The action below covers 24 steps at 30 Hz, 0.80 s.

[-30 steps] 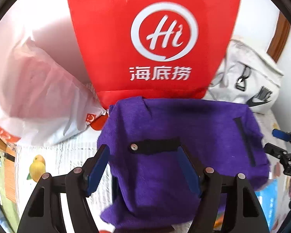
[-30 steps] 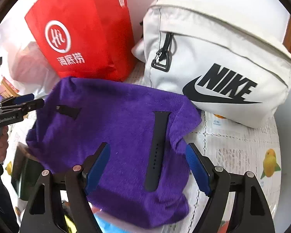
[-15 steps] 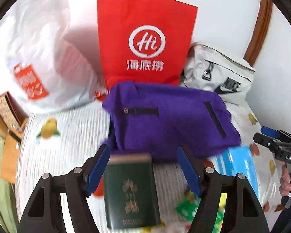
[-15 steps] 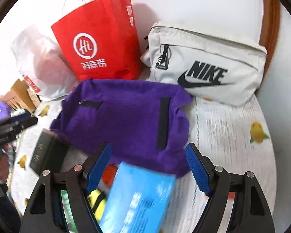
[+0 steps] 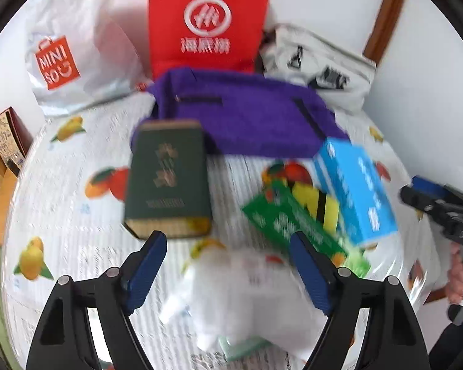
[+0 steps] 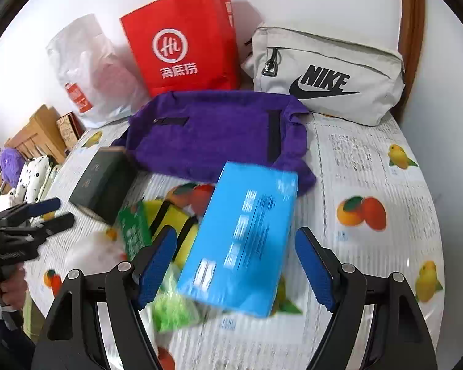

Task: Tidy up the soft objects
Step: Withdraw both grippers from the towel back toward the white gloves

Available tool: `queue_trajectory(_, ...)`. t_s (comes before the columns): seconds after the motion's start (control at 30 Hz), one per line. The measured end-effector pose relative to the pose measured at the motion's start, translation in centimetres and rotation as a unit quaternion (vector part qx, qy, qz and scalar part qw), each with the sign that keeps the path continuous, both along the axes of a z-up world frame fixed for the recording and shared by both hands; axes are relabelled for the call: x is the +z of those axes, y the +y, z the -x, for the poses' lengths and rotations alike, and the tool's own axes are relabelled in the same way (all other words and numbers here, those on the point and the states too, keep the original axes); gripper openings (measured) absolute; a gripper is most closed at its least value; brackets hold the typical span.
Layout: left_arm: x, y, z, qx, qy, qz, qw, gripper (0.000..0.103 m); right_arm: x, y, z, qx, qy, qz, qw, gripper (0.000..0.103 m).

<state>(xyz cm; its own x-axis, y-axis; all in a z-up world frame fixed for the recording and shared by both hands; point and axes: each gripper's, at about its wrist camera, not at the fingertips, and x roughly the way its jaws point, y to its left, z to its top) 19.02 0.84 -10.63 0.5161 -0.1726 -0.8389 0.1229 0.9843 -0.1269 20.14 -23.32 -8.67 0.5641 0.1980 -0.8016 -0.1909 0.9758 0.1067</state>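
Note:
A purple soft bag (image 5: pixel 247 117) (image 6: pixel 213 132) lies flat at the back of the table, in front of a red paper bag (image 5: pixel 206 21) (image 6: pixel 182 40). A beige Nike bag (image 6: pixel 327 74) (image 5: pixel 321 67) stands at the back right. A white MINISO plastic bag (image 5: pixel 77 43) (image 6: pixel 86 71) stands at the back left. My left gripper (image 5: pixel 228 274) is open and empty above a white soft item (image 5: pixel 247 296). My right gripper (image 6: pixel 234 265) is open and empty, hovering over a blue box (image 6: pixel 244 234).
A dark green box (image 5: pixel 166 178) (image 6: pixel 102 182), a green packet (image 5: pixel 299 222) (image 6: pixel 135 231), a yellow item (image 5: pixel 318 200) (image 6: pixel 173 219) and the blue box (image 5: pixel 355 185) lie on the fruit-print tablecloth (image 6: pixel 370 160). Wooden furniture (image 6: pixel 37 135) stands off the left edge.
Both grippers have pulled back from the purple bag toward the front of the table. The boxes, packet and white item have come into view beneath them.

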Motion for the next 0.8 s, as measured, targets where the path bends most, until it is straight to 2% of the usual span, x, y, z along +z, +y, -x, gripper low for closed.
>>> queue_trajectory(0.17, -3.5, -1.3, 1.0, -0.006, 0.037, -0.019, 0.9991, 0.081, 0.5, 0.0, 3.7, 0.006, -0.015, -0.002, 1.000, 0.079)
queue_trajectory(0.27, -4.5, -1.8, 1.7, -0.007, 0.033, -0.041, 0.9986, 0.080, 0.4, -0.2, 5.4, 0.005, -0.021, -0.001, 1.000, 0.079)
queue_trajectory(0.33, -4.6, -1.8, 2.1, -0.008, 0.024, -0.035, 0.9991, 0.068, 0.1, -0.3, 6.3, 0.003, -0.023, -0.001, 1.000, 0.079)
queue_trajectory(0.4, -4.4, -1.5, 2.3, -0.008, 0.025, -0.023, 0.9994, 0.050, -0.3, -0.5, 6.7, 0.001, -0.021, -0.002, 1.000, 0.079)
queue_trajectory(0.43, -4.3, -1.4, 2.4, -0.003, 0.022, -0.025, 0.9995, 0.045, -0.5, -0.5, 6.9, 0.000, -0.020, -0.003, 1.000, 0.079)
queue_trajectory(0.5, -4.1, -1.3, 2.6, -0.007, 0.016, -0.029, 0.9994, 0.027, -1.0, -0.6, 7.3, -0.004, -0.018, -0.004, 1.000, 0.079)
queue_trajectory(0.6, -4.1, -1.2, 2.8, -0.011, 0.007, -0.034, 0.9993, 0.010, -1.6, -0.4, 7.7, -0.002, -0.018, -0.007, 1.000, 0.079)
queue_trajectory(0.8, -2.8, -0.1, 3.6, -0.011, -0.017, -0.016, 0.9997, 0.007, -2.7, 0.4, 7.9, 0.007, -0.012, -0.019, 1.000, 0.079)
